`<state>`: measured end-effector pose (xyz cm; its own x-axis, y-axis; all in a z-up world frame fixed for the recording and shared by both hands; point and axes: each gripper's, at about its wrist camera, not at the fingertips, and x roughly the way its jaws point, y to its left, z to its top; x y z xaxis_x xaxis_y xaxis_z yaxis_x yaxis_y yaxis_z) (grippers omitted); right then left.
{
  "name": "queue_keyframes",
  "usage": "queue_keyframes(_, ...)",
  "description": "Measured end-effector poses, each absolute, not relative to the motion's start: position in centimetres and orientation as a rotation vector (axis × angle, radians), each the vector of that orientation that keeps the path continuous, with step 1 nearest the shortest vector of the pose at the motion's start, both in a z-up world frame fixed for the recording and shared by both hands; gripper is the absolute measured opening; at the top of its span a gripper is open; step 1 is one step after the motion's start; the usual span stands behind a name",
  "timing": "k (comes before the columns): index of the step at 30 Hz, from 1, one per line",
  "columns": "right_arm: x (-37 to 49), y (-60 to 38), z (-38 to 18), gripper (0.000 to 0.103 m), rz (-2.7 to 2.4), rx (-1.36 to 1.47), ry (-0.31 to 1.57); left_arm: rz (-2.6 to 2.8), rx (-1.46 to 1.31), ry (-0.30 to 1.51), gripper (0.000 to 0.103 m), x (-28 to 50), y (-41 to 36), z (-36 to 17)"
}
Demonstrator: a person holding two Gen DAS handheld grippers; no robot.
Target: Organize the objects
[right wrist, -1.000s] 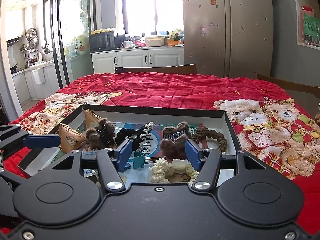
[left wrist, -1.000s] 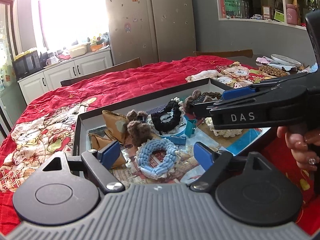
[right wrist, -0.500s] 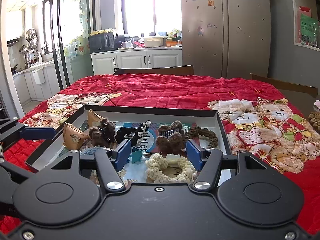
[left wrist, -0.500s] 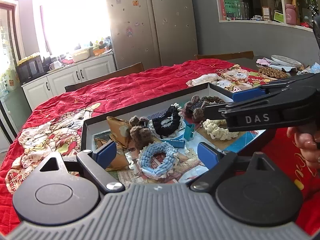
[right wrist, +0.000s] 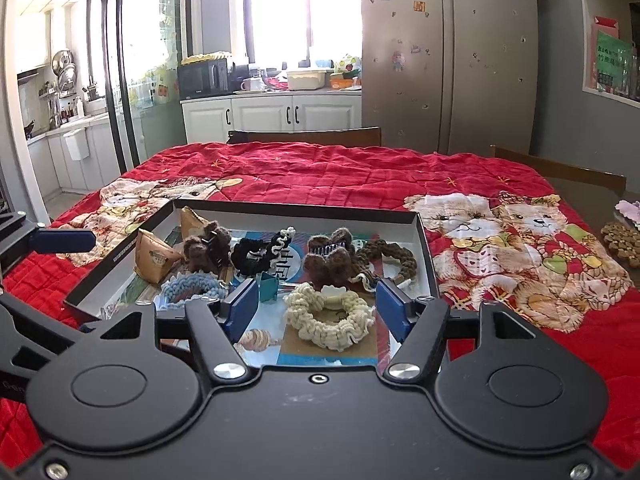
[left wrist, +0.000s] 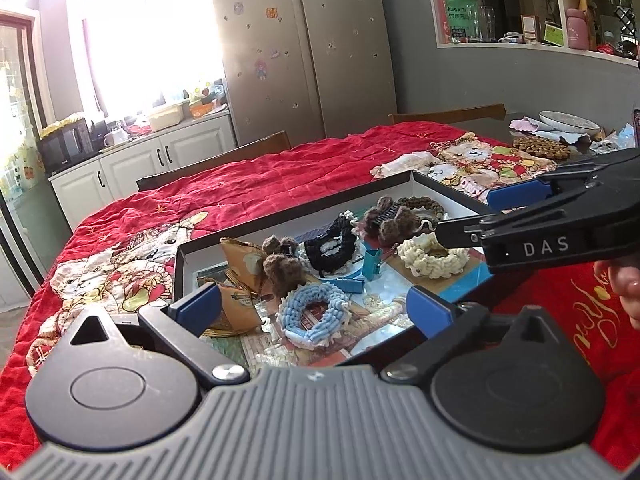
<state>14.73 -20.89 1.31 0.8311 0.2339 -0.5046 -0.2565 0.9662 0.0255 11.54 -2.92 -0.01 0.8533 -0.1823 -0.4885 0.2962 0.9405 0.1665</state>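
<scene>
A shallow black-rimmed box [left wrist: 412, 178] [right wrist: 296, 210] lies on the red cloth and holds hair things. Inside are a blue scrunchie [left wrist: 312, 314] [right wrist: 192, 286], a cream scrunchie [left wrist: 432, 254] [right wrist: 328, 320], a black scrunchie [left wrist: 332, 244], brown fuzzy clips [right wrist: 332, 258], a brown braided ring [right wrist: 392, 258], a teal clip [left wrist: 372, 264] and tan packets [right wrist: 154, 256]. My left gripper [left wrist: 314, 306] hovers over the near edge, its jaws opening, with the blue scrunchie lying loose below the gap. My right gripper [right wrist: 318, 306] [left wrist: 480, 216] is also opening above the cream scrunchie, and its pads touch nothing.
The red quilted cloth [right wrist: 320, 168] with bear pictures covers the table. Wooden chairs [right wrist: 304, 136] stand at the far side. A plate [left wrist: 568, 120] and a brown trivet [right wrist: 624, 240] sit at the right end. A person's hand [left wrist: 626, 284] holds the right gripper.
Both grippers have drawn back from the box, so more of it shows. The left jaws have spread much wider and the right jaws a little. The scrunchies stay where they lay.
</scene>
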Motion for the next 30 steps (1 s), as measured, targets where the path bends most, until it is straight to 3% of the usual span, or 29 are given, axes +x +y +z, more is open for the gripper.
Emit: queue_keyframes(30, 8.4, -22.5, 3.9, 0.08, 0.232, -0.089, 0.538, -0.214, 0.125, 0.551, 0.103, 5.9, -1.8, 1.4)
